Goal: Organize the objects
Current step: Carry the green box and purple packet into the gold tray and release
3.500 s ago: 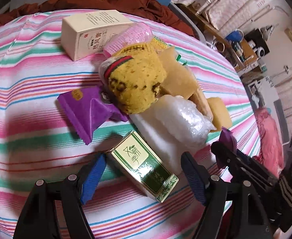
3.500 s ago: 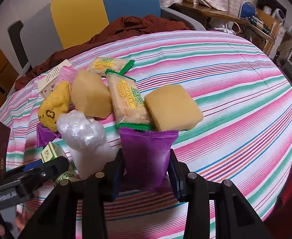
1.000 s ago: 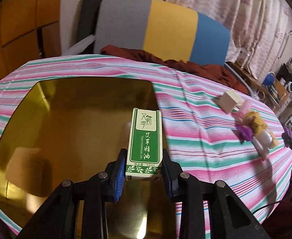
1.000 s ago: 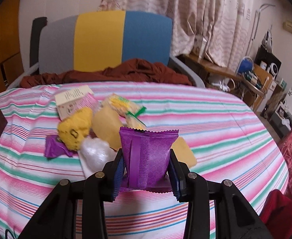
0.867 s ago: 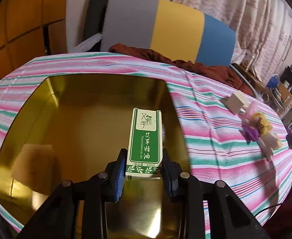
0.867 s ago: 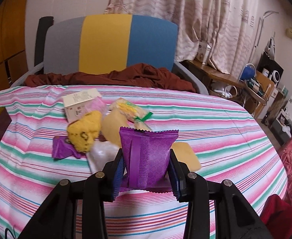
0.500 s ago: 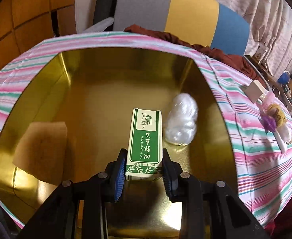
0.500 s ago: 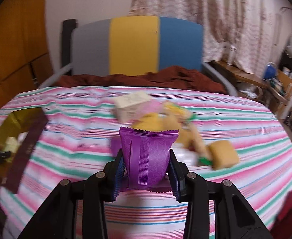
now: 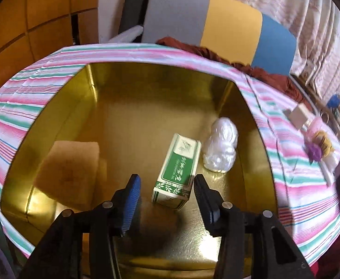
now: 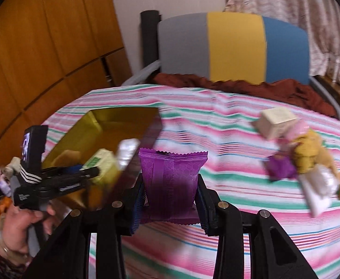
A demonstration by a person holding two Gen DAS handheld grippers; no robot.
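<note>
- The left gripper (image 9: pixel 167 200) hung over the gold tin (image 9: pixel 146 97), jaws opening; the green box (image 9: pixel 178 169) lay between them on the tin's floor, untouched, beside a white bundle (image 9: pixel 221 148)
- The right gripper (image 10: pixel 170 200) clamped a purple packet (image 10: pixel 171 181) just right of the tin

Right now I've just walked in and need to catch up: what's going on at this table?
A person is sorting small items into a gold tin with a claw in each hand. The left claw is opening over the tin; the green box lies inside, clear of its pads, beside a white wrapped bundle and a tan sponge. The right claw grips a purple packet. A pile of items waits on the striped cloth.
</note>
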